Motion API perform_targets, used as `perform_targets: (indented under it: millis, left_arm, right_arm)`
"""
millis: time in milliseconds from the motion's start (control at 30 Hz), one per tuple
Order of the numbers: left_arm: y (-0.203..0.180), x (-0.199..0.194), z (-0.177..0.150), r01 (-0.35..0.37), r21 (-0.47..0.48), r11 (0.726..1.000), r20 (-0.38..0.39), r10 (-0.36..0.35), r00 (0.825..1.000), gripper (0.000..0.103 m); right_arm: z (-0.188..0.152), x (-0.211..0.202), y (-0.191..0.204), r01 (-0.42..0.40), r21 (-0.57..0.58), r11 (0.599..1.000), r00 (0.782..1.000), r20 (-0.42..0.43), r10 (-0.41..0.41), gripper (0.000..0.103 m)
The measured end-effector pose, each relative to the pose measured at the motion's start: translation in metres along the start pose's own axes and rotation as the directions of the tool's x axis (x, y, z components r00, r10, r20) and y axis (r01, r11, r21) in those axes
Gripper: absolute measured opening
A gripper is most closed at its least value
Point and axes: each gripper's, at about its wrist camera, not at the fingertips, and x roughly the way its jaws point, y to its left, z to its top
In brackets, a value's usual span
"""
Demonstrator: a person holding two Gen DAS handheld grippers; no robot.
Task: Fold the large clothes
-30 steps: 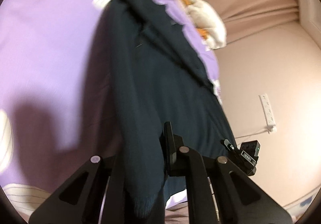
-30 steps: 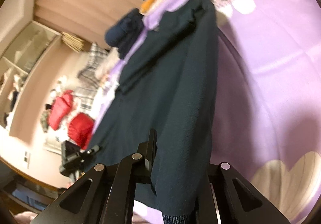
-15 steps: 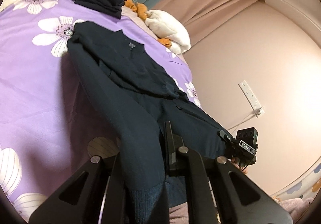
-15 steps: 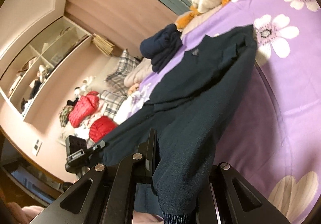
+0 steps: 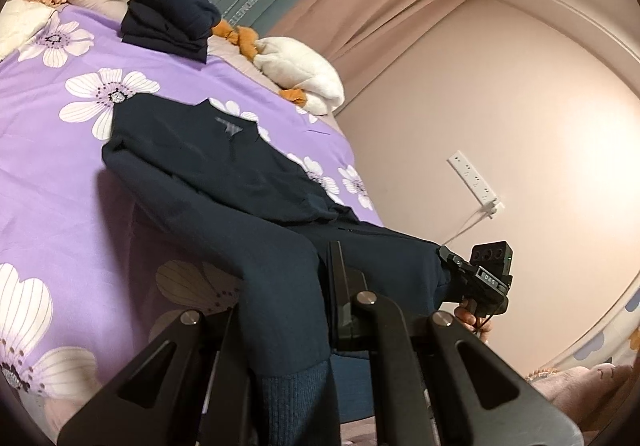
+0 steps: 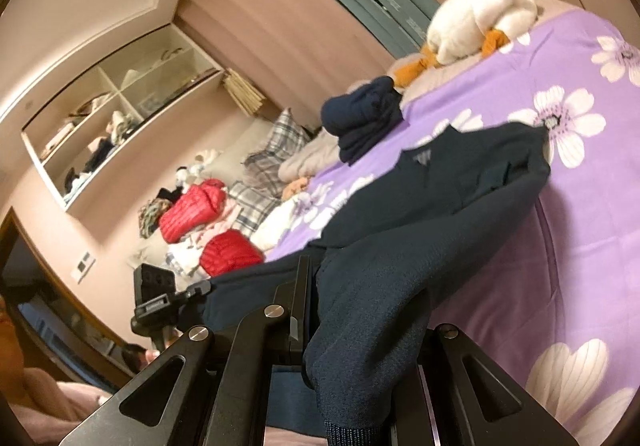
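A large dark navy jacket [image 5: 224, 174] lies with its collar end on the purple flowered bedspread [image 5: 48, 150]; its near end is lifted off the bed. My left gripper [image 5: 288, 310] is shut on one lower corner of the jacket, ribbed hem hanging between the fingers. My right gripper [image 6: 344, 318] is shut on the other lower corner of the jacket [image 6: 420, 214]. Each gripper shows in the other's view: the right one in the left wrist view [image 5: 480, 278], the left one in the right wrist view [image 6: 168, 302].
A folded navy garment [image 5: 168, 14] lies at the bed's head beside a white plush toy [image 5: 300, 66]. A wall with a socket strip [image 5: 474, 178] is to the right. Red jackets [image 6: 192, 206], plaid cushions and a shelf unit [image 6: 120, 126] are to the left.
Both grippers have risen and tilted back with the jacket's lower corners, lifting its near end off the bedspread. The view now shows the whole bed and room.
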Motion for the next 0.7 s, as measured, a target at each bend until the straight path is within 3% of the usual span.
perform_targets:
  millis: [467,700]
  left_arm:
    - [-0.049,-0.044,-0.009,0.069,0.122,0.990,0.044,-0.075,0.996,0.010]
    - [-0.049,-0.054,-0.003,0.090,0.115,0.989,0.081,-0.100,0.992,0.010]
  right_arm:
    - [0.002,-0.031,0.044,-0.064,-0.165,0.984,0.996,0.057,0.074,0.012]
    - [0.006,-0.042,0.043,-0.063,-0.205,0.977,0.991,0.101,0.086,0.012]
